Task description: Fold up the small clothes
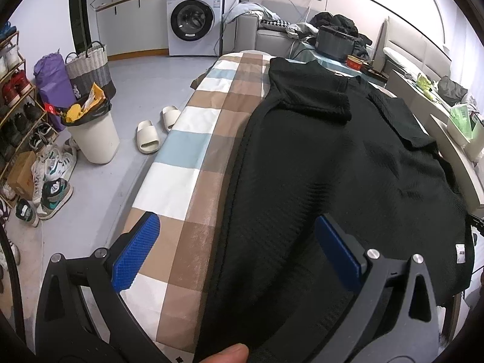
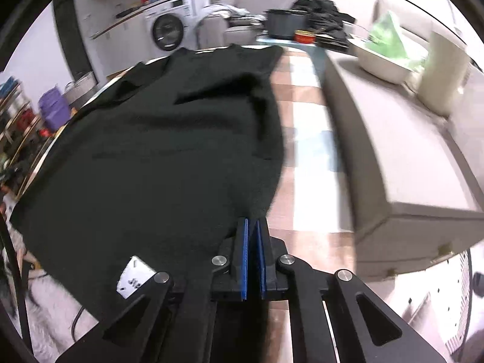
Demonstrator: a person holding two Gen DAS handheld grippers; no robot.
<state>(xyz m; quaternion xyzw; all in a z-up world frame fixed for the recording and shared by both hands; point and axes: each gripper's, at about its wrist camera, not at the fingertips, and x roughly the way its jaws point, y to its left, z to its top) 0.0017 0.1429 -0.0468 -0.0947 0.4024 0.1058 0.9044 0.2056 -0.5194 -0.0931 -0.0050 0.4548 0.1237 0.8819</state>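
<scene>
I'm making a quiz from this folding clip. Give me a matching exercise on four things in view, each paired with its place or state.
Things:
1. left claw
2. right claw
3. black garment
4. pale slippers

Places or states:
A. on the floor beside the bed
B. shut on the garment's near corner
C. open over the garment's near edge
D. spread flat on the checked bedcover, both sleeves folded in

Pairs: 1-C, 2-B, 3-D, 4-A
</scene>
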